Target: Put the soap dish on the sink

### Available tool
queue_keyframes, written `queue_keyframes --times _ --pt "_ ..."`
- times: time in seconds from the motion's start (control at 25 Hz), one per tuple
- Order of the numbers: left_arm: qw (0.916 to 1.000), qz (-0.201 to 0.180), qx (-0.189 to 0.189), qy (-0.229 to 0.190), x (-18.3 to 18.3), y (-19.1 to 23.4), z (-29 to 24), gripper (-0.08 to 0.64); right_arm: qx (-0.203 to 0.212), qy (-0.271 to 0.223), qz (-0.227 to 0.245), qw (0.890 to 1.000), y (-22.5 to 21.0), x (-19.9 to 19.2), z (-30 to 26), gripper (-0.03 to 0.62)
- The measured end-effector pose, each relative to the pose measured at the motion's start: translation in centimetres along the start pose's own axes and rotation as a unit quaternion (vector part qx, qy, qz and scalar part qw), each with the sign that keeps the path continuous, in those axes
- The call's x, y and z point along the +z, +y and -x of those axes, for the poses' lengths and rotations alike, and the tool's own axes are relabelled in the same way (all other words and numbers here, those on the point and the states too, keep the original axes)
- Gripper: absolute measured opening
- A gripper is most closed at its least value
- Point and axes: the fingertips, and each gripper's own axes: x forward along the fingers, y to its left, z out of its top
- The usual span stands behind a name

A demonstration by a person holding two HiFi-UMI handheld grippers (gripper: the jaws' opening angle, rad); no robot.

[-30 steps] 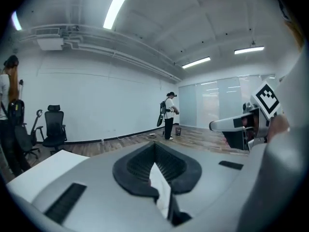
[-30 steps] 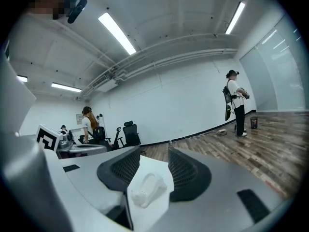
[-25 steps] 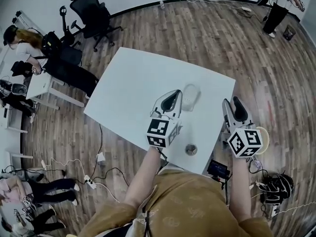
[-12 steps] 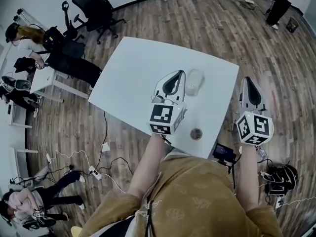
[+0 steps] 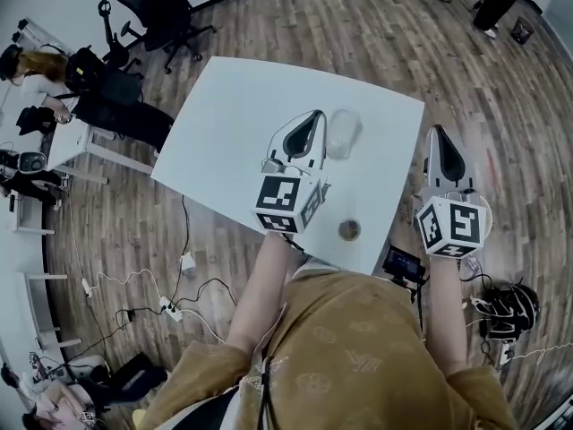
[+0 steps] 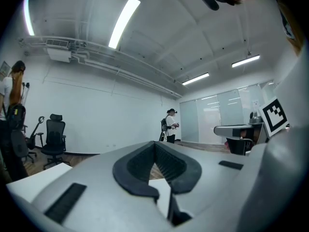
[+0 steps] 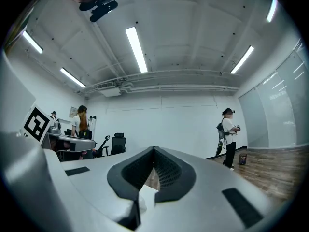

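Observation:
The soap dish (image 5: 342, 133), a pale translucent oval, lies on the white table (image 5: 233, 124) near its right side. My left gripper (image 5: 316, 115) hovers over the table just left of the dish, shut and empty. Its jaws meet at the tip in the left gripper view (image 6: 155, 145). My right gripper (image 5: 438, 131) is held beyond the table's right edge, over the wood floor. It is shut too, with nothing between its jaws in the right gripper view (image 7: 153, 150). Both point level, away from me.
A small round metal piece (image 5: 349, 230) sits near the table's front edge. A black device (image 5: 400, 264) is at the front right corner, a dark headset (image 5: 508, 308) on the floor. An office chair (image 5: 159, 12) and a desk with a seated person (image 5: 40, 70) are at far left.
The right gripper's jaws have gone from wide open to shut, empty. Both grippers have risen, and the right one has moved off the table's edge to its right side.

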Motion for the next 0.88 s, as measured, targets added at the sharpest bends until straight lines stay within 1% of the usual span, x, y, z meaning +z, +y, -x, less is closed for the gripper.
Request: queue_keyframes --times 0.2,0.4,0.68,0.88 --pt "0.9999 0.01 0.004 -0.001 0.0 1.0 0.3 0.006 0.011 0.001 0.02 1.0 1.0 0.3 -0.4 0.009" --pt "0.9998 0.016 0.013 0.002 -0.4 1.9 0.8 0.006 0.022 0.011 0.03 0.999 1.6 -0.2 -0.7 0.009" --pt "0.9995 0.009 0.029 0.008 -0.9 3.5 1.6 0.006 0.033 0.016 0.033 0.999 2.9 -0.5 -1.6 0.009" --pt "0.999 0.005 0.043 0.008 -1.3 4.2 1.9 0.006 0.033 0.016 0.036 0.999 3.0 -0.7 -2.1 0.009"
